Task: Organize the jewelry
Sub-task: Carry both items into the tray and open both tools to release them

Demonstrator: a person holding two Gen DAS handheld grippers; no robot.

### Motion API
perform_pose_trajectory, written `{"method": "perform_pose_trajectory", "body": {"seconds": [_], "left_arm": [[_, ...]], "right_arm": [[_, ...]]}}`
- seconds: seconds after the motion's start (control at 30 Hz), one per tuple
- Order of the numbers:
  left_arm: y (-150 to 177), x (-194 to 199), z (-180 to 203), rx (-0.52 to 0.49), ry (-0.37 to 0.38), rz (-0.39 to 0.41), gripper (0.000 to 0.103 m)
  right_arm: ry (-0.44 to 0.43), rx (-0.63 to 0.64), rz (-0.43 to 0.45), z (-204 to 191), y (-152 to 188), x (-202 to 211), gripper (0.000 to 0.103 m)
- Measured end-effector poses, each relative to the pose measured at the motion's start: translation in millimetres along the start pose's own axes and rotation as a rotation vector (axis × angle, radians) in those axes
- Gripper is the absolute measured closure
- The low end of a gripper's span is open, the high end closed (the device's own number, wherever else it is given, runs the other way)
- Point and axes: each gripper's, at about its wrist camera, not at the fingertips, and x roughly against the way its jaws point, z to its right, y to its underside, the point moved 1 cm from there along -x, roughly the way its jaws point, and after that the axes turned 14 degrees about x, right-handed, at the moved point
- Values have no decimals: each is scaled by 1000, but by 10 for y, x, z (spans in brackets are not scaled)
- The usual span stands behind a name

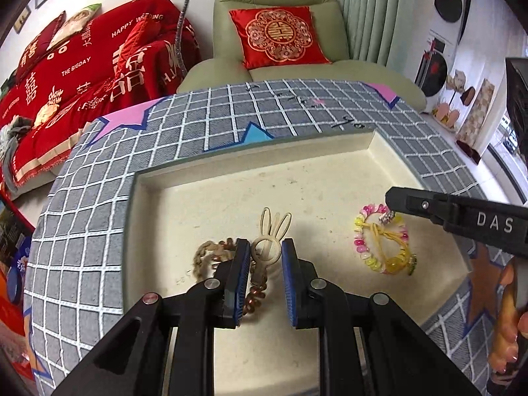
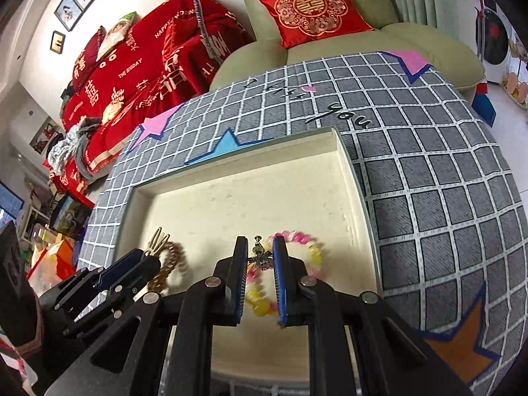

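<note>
Nearest to us, our left tool (image 1: 264, 257) hangs low over the cream tray (image 1: 330, 151), its jaws spread apart with the bunny-ear hair clip (image 1: 269, 241) lying between the tips, neither pad visibly pressing it; we judge it is lined up to pinch the clip by its round loop. Under and just left of the clip a brown coiled hair tie (image 1: 211, 257) rests on the tray floor, part of it hidden behind the left jaw. Our right tool (image 2: 260, 260) has its jaws drawn close around a small metal charm or earring (image 2: 259, 254), which looks held above the pink-and-yellow beaded bracelet (image 2: 310, 247); whether the pads truly bear on it we cannot tell, and the piece is too small and blurred to name surely. The bracelet's near arc is cut off by the jaws. The tray sits on the grid-patterned cloth of the table (image 2: 429, 181), presumably to gather the jewelry in one place. Beyond stands a green armchair (image 1: 280, 0) with a red cushion (image 1: 279, 38).
</note>
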Motion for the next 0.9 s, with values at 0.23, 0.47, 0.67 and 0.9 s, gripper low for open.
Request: {"method": "perform_pose_trajectory", "body": {"seconds": [0.23, 0.47, 0.67, 0.9], "left_arm": [[55, -140, 6, 3, -20, -31, 72], [86, -133, 48, -23, -30, -23, 72], [75, -102, 30, -9, -32, -28, 72], [39, -32, 24, -3, -45, -10, 61]], "right_arm": [[-6, -17, -13, 111, 57, -132, 87], [-15, -22, -23, 126, 73, -147, 86], [-47, -51, -3, 148, 51, -80, 48], [-69, -61, 52, 121, 38, 170, 45]]}}
